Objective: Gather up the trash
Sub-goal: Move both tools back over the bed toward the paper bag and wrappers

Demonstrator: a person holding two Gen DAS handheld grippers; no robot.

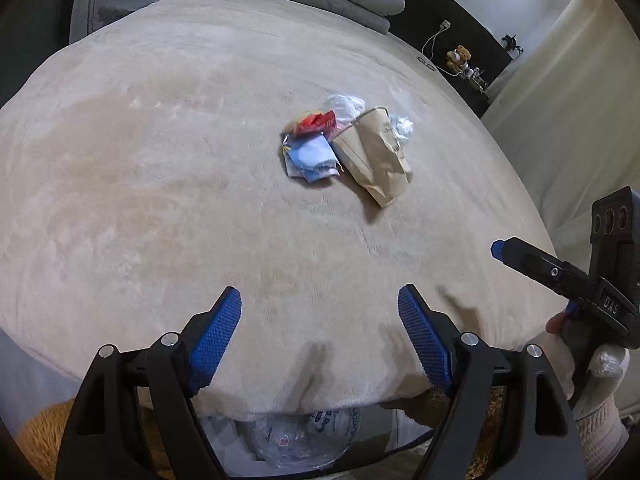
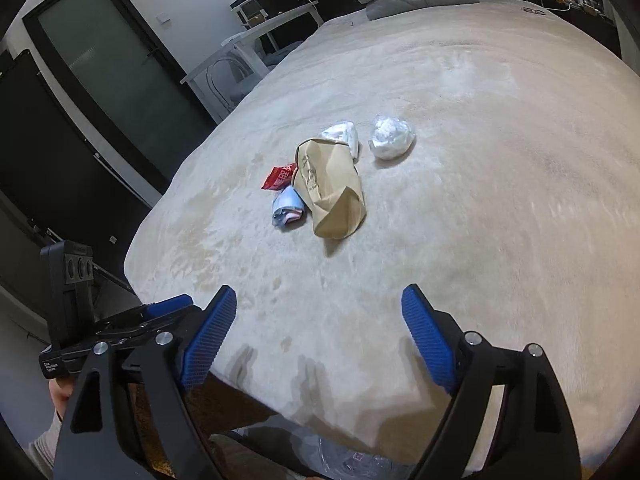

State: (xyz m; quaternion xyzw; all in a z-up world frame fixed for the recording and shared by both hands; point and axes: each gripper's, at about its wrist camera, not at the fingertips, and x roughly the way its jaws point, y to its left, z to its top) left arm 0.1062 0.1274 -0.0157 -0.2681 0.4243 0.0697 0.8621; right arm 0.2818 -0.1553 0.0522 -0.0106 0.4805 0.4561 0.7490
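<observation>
Both the left claw (image 1: pixel 320 312) and the right claw (image 2: pixel 319 310) are hovering with jaws spread wide and empty at the near edge of the bed (image 1: pixel 160 160), while the trash is lying clustered mid-bed, well apart from them. The crumpled brown paper bag (image 2: pixel 330 192) is probably handling light and crushable, so pinching a raised fold should work; its long axis is running away from the claws, mouth at the far end. The wrappers (image 2: pixel 280 178) beside it look slippery.

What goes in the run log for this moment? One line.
left tool open | right tool open | trash pile: paper bag, wrappers, untouched on bed
</observation>
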